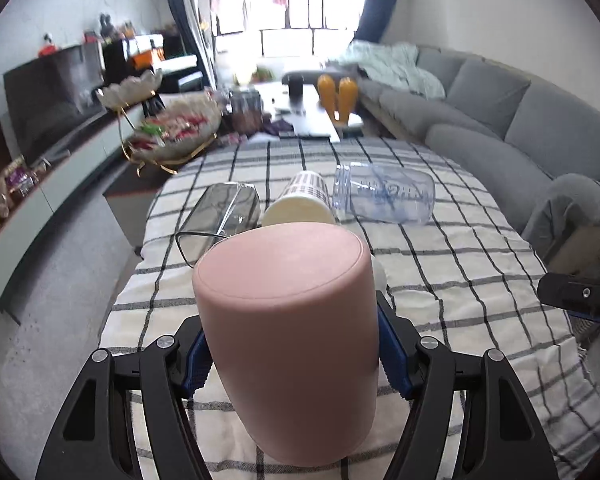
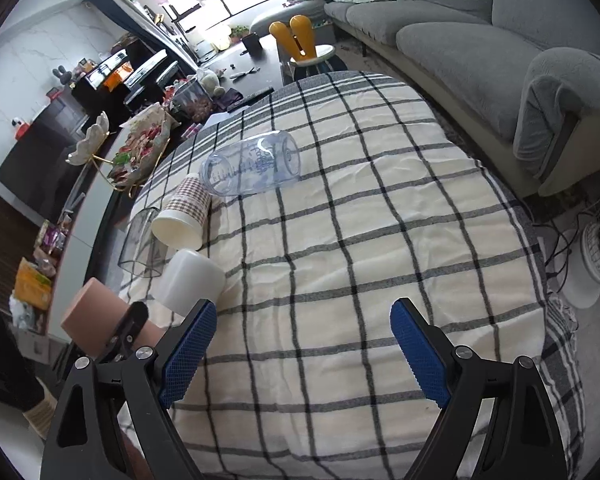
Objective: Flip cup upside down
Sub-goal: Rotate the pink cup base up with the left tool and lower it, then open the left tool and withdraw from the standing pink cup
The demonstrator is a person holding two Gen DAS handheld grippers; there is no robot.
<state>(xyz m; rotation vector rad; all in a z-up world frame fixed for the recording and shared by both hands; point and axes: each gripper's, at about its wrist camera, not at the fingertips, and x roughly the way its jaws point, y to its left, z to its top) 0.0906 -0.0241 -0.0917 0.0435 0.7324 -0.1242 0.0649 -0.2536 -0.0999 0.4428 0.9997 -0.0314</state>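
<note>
Risk notes. Left tongs (image 1: pixel 290 354) clamped on pink cup (image 1: pixel 288 336), centre-bottom of left wrist view, closed base up toward camera, held above checked worktop (image 1: pixel 459 280). Right tongs (image 2: pixel 303 348) wide apart, nothing between pads, bottom of right wrist view. Judgement: smooth wall w/ grip near rim end, so cup may slip or twist on set-down. White cup (image 2: pixel 190 280) just beside; paper cup (image 2: pixel 184 216), clear bottle (image 2: pixel 252 168), glass (image 2: pixel 140 244) lying near, so a knock could set them rolling.
</note>
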